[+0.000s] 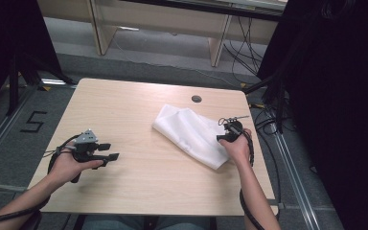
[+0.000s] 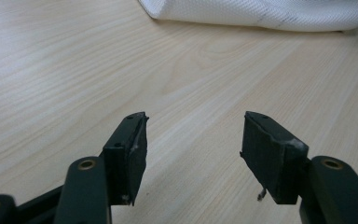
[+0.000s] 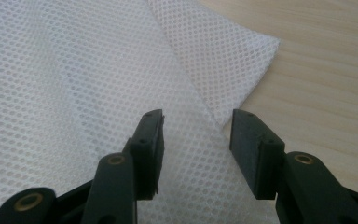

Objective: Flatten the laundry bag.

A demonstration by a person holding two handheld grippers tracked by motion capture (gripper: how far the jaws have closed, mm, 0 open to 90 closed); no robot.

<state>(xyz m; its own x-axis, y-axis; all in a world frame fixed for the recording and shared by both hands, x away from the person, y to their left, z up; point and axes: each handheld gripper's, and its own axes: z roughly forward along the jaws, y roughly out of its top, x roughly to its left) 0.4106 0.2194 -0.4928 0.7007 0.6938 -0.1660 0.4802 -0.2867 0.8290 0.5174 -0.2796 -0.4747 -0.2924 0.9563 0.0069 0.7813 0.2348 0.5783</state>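
A folded white mesh cloth [image 1: 191,133] lies on the right half of the light wooden table [image 1: 139,115]. My right gripper [image 1: 226,136] sits at the cloth's right edge; in the right gripper view its jaws stand open over the cloth [image 3: 74,93], just above a folded edge, with nothing pinched between them [image 3: 196,140]. My left gripper [image 1: 110,153] rests at the table's left front, pointing right toward the cloth. Its jaws are open over bare wood [image 2: 193,149], and the cloth [image 2: 261,14] lies farther off at the top of that view.
A round cable hole [image 1: 196,98] sits near the table's far edge. Black curtains and cables stand to the right of the table, desk legs and floor behind it. Cables trail from both grippers along the forearms.
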